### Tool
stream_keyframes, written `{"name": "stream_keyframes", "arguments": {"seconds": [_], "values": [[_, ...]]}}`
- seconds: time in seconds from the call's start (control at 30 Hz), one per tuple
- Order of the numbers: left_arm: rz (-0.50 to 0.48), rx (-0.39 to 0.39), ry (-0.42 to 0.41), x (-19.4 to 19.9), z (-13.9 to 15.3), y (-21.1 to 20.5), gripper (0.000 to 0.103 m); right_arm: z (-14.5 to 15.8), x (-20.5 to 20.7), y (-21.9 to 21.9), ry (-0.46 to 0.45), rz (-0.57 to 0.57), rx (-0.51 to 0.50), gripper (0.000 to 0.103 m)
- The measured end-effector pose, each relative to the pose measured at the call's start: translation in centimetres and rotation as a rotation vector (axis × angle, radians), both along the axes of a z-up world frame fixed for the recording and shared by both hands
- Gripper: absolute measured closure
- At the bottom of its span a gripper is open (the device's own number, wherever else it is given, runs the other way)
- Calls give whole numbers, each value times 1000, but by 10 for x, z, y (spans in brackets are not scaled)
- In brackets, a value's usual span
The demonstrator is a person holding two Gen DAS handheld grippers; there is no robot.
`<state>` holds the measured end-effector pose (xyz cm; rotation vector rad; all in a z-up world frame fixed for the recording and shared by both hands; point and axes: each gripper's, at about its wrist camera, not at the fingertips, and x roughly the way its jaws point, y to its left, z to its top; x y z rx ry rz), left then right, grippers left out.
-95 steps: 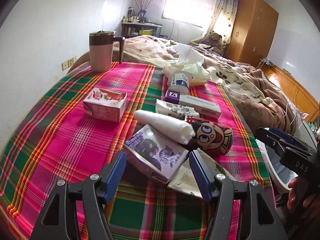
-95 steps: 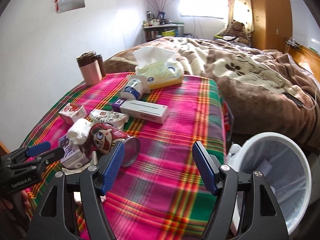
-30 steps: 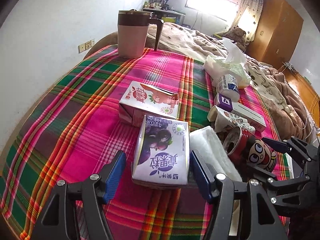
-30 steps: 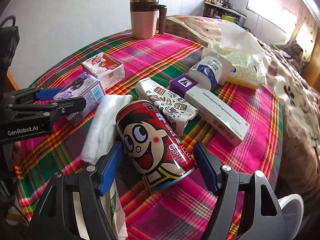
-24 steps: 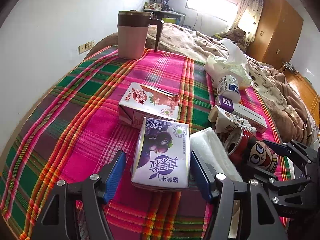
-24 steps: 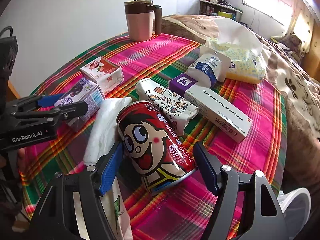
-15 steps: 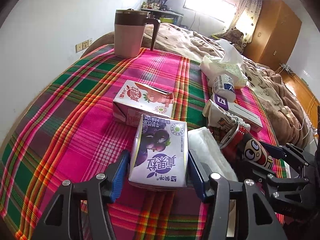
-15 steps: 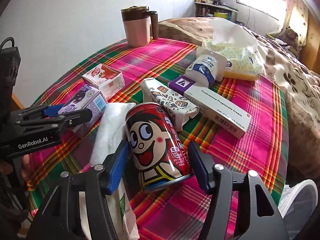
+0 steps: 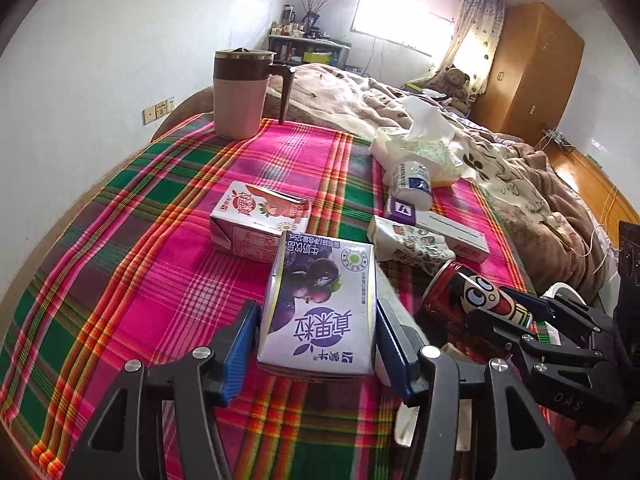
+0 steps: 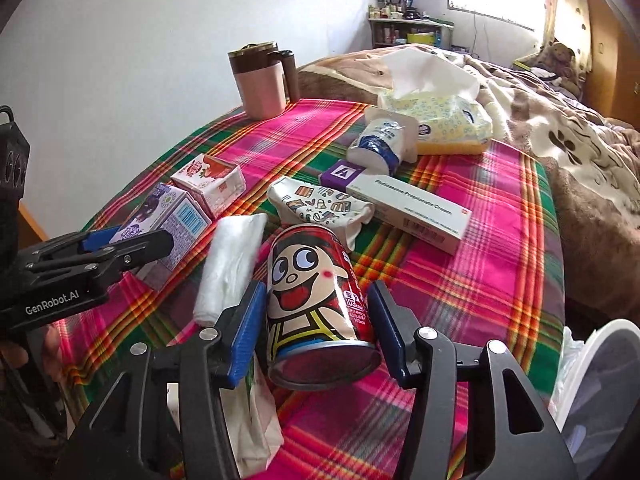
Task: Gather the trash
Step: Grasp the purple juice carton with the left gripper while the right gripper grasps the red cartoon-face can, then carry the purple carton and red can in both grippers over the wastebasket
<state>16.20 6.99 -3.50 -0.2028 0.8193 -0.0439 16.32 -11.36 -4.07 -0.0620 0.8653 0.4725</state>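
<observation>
A purple milk carton (image 9: 320, 280) sits between the blue pads of my left gripper (image 9: 316, 332), which is shut on its two sides. The same carton (image 10: 168, 212) and left gripper (image 10: 132, 244) show at the left of the right wrist view. A red cartoon can (image 10: 312, 292) lies tilted between the pads of my right gripper (image 10: 316, 312). Those jaws are closing, and the pads touch the can's sides. In the left wrist view the can (image 9: 468, 288) and right gripper (image 9: 520, 312) are at the right.
On the plaid tablecloth (image 9: 160, 280) lie a pink carton (image 9: 256, 216), a white wad (image 10: 232, 264), a patterned wrapper (image 10: 320, 204), a cream box (image 10: 408, 208), a small bottle (image 10: 376, 144) and a tissue pack (image 10: 440, 116). A pink mug (image 9: 238, 96) stands at the back. A white bin (image 10: 600, 380) is at the lower right.
My left jaws closed onto the purple carton. My right jaws narrowed around the red can, which has turned more upright between them. Both grippers drew back a little.
</observation>
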Motion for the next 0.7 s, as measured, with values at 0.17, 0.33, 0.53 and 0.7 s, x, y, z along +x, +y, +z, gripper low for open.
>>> {"name": "stream_keyframes", "arguments": {"seconds": [0.17,0.33,0.53,0.7], "values": [[-19,8,-8,-6,3,-8,46,-7,-1,-2,48,4,-40,49],[-23,8,-2,-8,2,-11,46,-6,4,7,58,34,-87,49],[-23,7,12,-8,0,-12,46,-17,14,19,108,43,-122,48],[-30,13,12,-10,0,-13,46,-22,16,10,128,-12,-60,48]]}}
